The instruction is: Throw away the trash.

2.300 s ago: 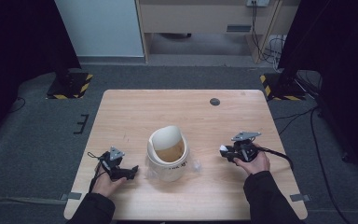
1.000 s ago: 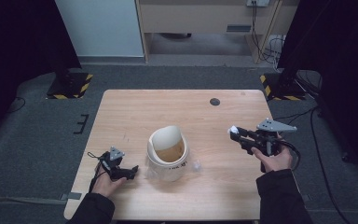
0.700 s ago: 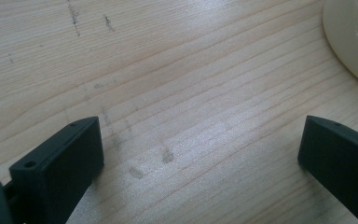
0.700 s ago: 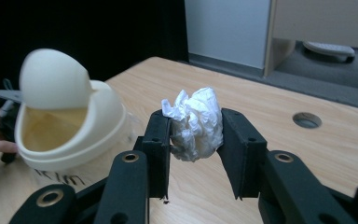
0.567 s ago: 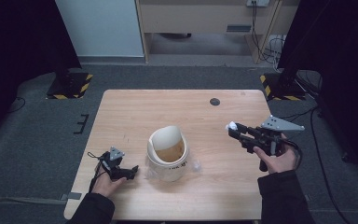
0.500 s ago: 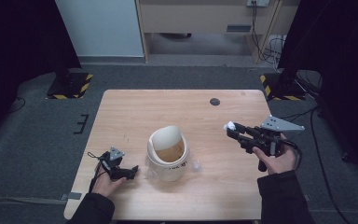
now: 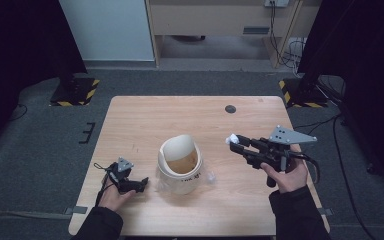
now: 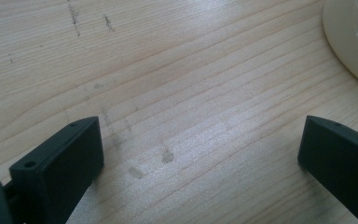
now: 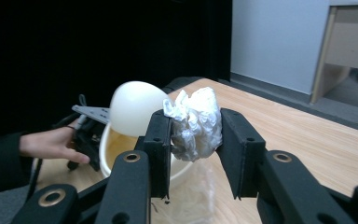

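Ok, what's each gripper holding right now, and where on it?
The right gripper clamps a crumpled white paper wad by its two sides, between the pads. The left gripper is open over the bare table, holding nothing.

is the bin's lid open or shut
Open. The small bin on the table has its domed lid swung back, and the right gripper view shows the brownish inside of it below the lid.

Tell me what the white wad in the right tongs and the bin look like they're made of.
The wad looks like crumpled paper or tissue: matte white, sharp creases. The bin seems to be smooth cream plastic with a rounded swing lid and a clear film liner.
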Available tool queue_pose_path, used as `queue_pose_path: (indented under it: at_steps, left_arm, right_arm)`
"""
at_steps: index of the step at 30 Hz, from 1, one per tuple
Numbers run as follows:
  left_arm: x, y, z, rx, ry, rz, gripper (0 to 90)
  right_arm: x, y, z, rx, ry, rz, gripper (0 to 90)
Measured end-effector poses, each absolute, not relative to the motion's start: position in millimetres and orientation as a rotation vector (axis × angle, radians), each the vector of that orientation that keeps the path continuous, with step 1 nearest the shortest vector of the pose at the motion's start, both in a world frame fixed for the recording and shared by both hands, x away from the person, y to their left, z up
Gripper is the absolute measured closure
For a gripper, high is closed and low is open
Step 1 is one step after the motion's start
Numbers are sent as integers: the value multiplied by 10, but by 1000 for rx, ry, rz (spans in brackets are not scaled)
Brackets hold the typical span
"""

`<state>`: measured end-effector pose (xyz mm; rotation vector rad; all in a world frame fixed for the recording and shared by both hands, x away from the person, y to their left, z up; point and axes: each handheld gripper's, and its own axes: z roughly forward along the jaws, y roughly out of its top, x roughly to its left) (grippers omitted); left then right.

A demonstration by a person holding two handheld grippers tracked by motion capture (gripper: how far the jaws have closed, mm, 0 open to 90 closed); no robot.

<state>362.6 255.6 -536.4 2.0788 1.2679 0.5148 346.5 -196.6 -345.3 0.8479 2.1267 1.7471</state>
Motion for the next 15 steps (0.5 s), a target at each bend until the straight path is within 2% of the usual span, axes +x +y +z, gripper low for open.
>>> queue_pose_path:
  at_steps: [15]
  left_arm:
    - [3626, 2556, -5364, 2079, 1268, 515, 0]
  right_arm:
    - [3410, -1656, -3475, 791, 2200, 1788, 655]
